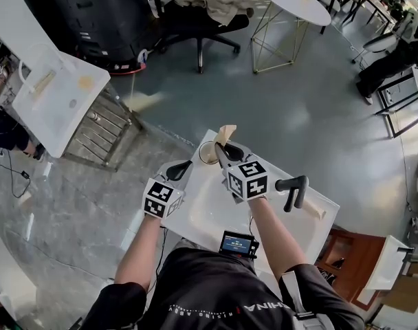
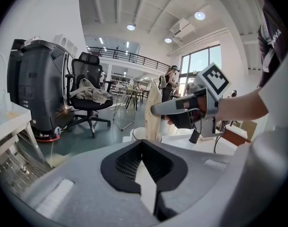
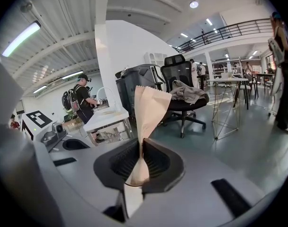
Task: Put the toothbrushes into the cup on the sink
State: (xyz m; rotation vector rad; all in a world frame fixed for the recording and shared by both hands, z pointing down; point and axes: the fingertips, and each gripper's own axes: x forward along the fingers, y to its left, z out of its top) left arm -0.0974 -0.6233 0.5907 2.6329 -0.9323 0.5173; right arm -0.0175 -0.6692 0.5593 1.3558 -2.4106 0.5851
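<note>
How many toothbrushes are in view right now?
1 for sure: a paper-wrapped toothbrush clamped in the right gripper's jaws at the cup. A beige piece by the faucet may be another; I cannot tell.

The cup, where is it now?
Head view, centre: the cup stands at the far edge of the sink, under the wrapped toothbrush in the right tongs.

1. Head view: bright, even daylight; pale glare patch on floor (image 1: 291,122); heavy fisheye bending at edges.
2. Left gripper view: ceiling lights (image 2: 199,15) and window (image 2: 201,63) blown out; black vignette corners; left gripper (image 2: 142,142) close-up soft.
3. Right gripper view: tube light (image 3: 21,39) glares; round vignette; toothbrush (image 3: 151,108) wrapper evenly lit, right gripper (image 3: 143,141) body blurry.
4. Shadows soft and faint throughout; background detail sharp.
</note>
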